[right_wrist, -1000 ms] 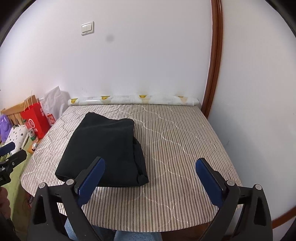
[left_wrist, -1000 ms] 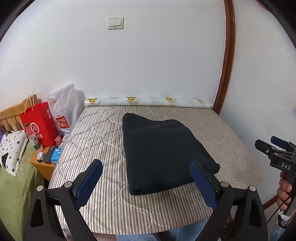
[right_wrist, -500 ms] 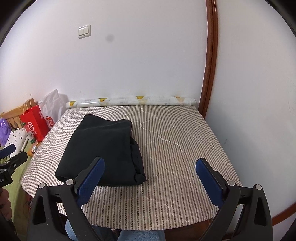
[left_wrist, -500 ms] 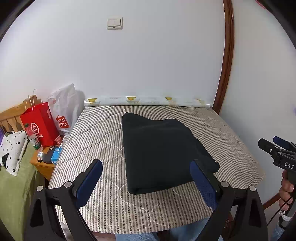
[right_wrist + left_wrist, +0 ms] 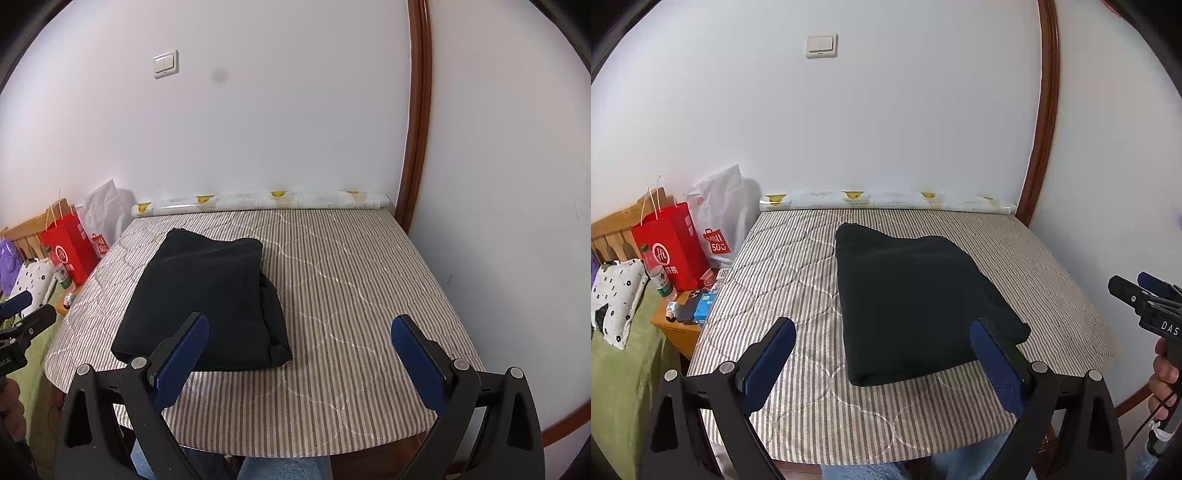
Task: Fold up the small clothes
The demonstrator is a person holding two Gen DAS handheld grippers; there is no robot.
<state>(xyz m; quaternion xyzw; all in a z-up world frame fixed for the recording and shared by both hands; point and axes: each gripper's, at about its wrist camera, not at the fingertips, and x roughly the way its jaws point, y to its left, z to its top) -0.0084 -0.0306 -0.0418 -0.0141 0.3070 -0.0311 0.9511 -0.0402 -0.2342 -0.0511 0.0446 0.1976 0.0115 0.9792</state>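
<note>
A dark folded garment (image 5: 916,295) lies flat on the striped quilted table (image 5: 798,266), left of the table's middle; it also shows in the right wrist view (image 5: 207,295). My left gripper (image 5: 882,354) is open and empty, held above the table's near edge in front of the garment. My right gripper (image 5: 295,350) is open and empty, near the front edge, to the right of the garment. Neither touches the cloth. The right gripper also shows at the right edge of the left wrist view (image 5: 1145,299).
A rolled printed sheet (image 5: 886,199) lies along the back wall. A red paper bag (image 5: 668,251), a white bag (image 5: 720,210) and a small wooden stand with bottles (image 5: 683,317) sit left of the table. A wooden door frame (image 5: 417,122) is at the right.
The right gripper has drawn back and lifted slightly, so the table looks a little farther away. The left gripper and the garment have hardly moved.
</note>
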